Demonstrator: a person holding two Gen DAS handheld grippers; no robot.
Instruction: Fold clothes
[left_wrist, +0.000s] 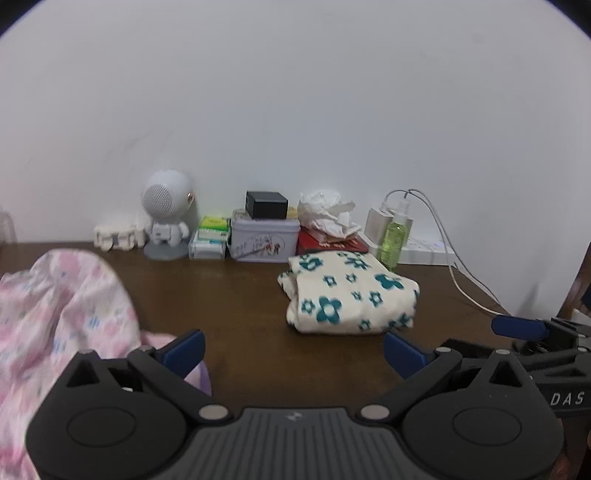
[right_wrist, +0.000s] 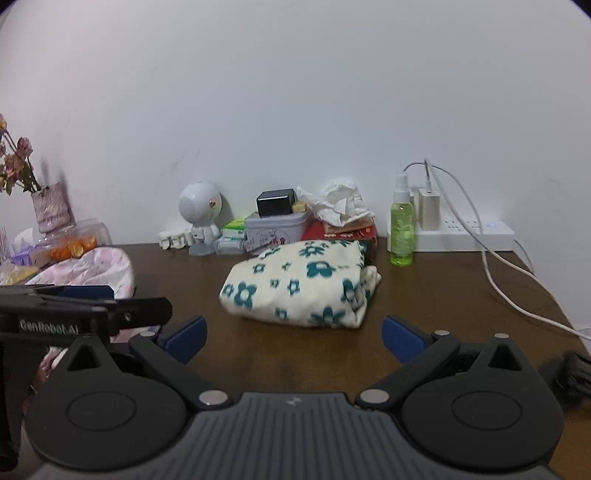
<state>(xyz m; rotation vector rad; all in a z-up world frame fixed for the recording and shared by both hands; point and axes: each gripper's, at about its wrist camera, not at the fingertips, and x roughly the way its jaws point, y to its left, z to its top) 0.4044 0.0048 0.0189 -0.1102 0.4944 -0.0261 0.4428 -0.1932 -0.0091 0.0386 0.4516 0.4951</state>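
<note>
Left of the left gripper (left_wrist: 293, 349), pink floral cloth (left_wrist: 62, 314) blurred and cut by the frame edge. Ahead, lettering on the tin (left_wrist: 264, 236) too small to read. Left of the right gripper (right_wrist: 293, 341), flowers (right_wrist: 16, 162) smeared, clipped at the edge. Right of it, dark object (right_wrist: 570, 376) unidentifiable.

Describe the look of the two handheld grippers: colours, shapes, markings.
Both are matte black, with two round housings, a ribbed grey centre plate, silver pivot pins and blue finger pads. The left gripper reads "GenRobot.AI" on its side in the right view; the right gripper shows "DAS" in the left view.
</note>
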